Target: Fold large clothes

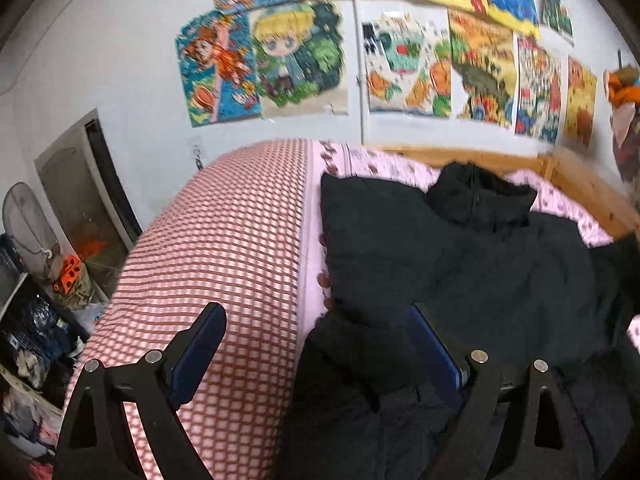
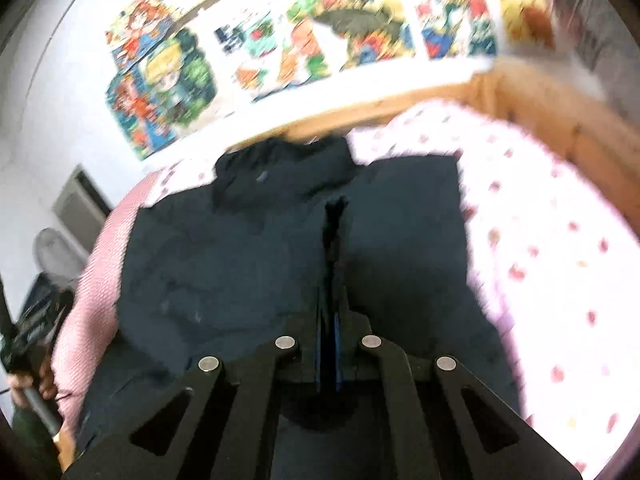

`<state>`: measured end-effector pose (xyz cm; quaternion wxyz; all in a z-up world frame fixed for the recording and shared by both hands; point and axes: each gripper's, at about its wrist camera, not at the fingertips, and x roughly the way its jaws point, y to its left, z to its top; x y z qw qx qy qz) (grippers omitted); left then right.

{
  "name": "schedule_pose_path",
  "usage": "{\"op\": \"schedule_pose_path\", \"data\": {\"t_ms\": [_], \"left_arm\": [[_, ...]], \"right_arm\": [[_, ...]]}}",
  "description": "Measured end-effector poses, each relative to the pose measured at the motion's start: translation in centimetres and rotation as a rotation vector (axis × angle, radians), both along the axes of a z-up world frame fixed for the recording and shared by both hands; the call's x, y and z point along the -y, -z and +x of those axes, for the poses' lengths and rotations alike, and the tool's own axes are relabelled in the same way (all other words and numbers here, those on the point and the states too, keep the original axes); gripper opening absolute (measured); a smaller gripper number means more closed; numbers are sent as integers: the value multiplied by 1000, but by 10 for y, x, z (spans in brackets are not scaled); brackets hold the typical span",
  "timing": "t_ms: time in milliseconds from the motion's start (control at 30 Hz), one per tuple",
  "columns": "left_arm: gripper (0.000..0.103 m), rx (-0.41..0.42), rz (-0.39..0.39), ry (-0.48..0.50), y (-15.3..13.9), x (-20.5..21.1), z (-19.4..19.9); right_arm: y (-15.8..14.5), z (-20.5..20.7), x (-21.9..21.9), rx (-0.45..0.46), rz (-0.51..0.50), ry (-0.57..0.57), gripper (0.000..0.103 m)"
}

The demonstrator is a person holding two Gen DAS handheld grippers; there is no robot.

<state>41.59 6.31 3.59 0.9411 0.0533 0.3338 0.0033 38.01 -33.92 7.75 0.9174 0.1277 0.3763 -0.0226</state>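
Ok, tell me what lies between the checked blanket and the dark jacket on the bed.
In the left wrist view, only a strip of pink patterned sheet lies between the checked blanket and the dark jacket.

Cartoon posters (image 1: 298,54), checked blanket (image 1: 224,248), wooden bed frame (image 1: 472,157).

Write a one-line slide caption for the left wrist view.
Open left gripper hovers over a black jacket spread on a pink bed sheet, beside a red-checked blanket.
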Motion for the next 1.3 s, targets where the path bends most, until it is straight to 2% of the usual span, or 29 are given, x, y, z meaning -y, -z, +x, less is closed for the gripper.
{"op": "schedule_pose_path", "data": {"t_ms": [100,200,267,300,333,400,467,567,633,667,733,767,900,1100,1300], "left_arm": [[91,-58,16,29,20,16,21],[91,-104,26,50,35,29,39],[91,-96,0,78,34,36,45],[91,-81,-14,101,31,41,48],[91,-69,-20,115,30,45,50],[91,-42,-15,150,26,58,57],[91,-31,20,167,29,72,67],[91,-67,54,170,46,84,79],[91,-121,72,162,62,86,85],[95,-145,85,150,73,86,88],[103,-150,86,133,86,84,86],[103,-144,86,130,91,83,83],[103,-129,100,126,100,86,77],[103,-121,133,115,105,92,76],[103,-109,139,105,108,94,73]], "right_arm": [[6,16,15,-9,-112,65,6],[35,35,21,-129,-186,108,15],[48,43,22,-188,-221,112,23],[49,45,20,-182,-235,112,34],[46,43,19,-163,-246,110,49],[35,45,14,-102,-253,98,62],[27,52,7,-62,-245,62,63],[35,65,-4,-81,-219,8,63],[50,74,-9,-121,-218,-29,63],[62,76,-11,-152,-234,-34,63],[82,78,-11,-195,-239,-37,67],[90,77,-9,-199,-216,-39,68],[107,69,-5,-154,-169,-29,71],[118,65,-11,-130,-213,-22,73],[118,61,-9,-100,-203,-21,74]]}}
